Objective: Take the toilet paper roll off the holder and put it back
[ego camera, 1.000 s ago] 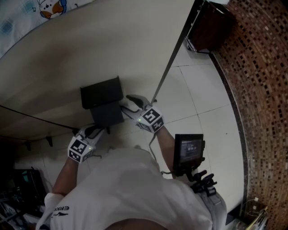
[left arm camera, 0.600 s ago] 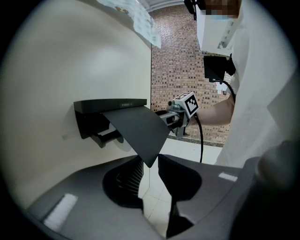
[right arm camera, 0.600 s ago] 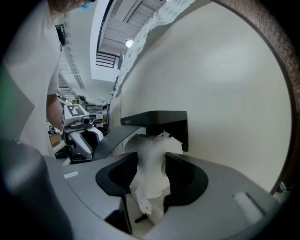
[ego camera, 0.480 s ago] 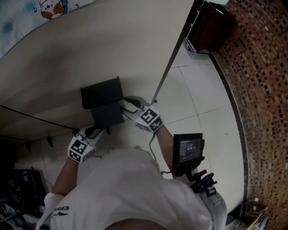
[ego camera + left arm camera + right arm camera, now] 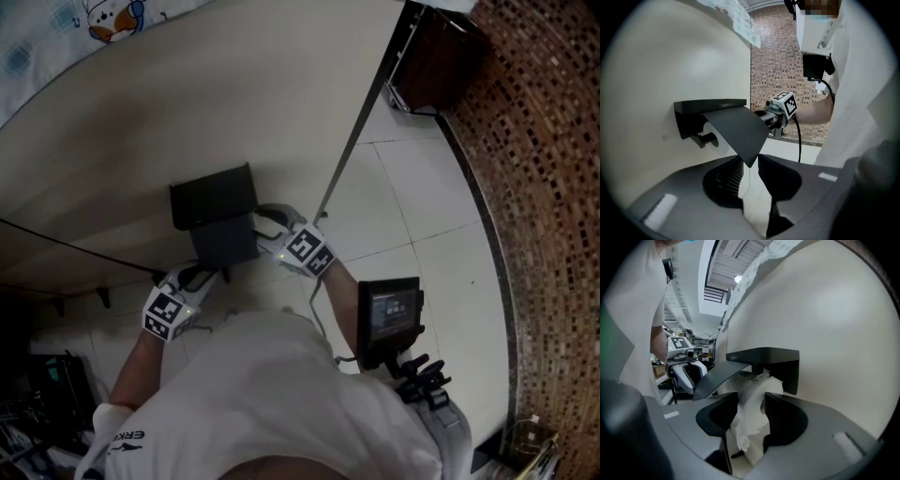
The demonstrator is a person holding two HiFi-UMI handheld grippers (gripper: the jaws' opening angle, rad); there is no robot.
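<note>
Toilet paper roll (image 5: pixel 757 392) seated on black wall-mounted holder (image 5: pixel 764 357), under raised flap (image 5: pixel 719 376). Roll pinched between tongs of right gripper (image 5: pixel 751 401), paper squeezed on both sides, torn loose end hung down in gap. Tongs of left gripper (image 5: pixel 749 161) nearly pressed together, flap's lower corner caught between tips, flap tilted away from cream wall (image 5: pixel 234 103). In head view, left gripper placed below flap, right gripper at holder's right side. Person in white shirt (image 5: pixel 281 394) close behind.
</note>
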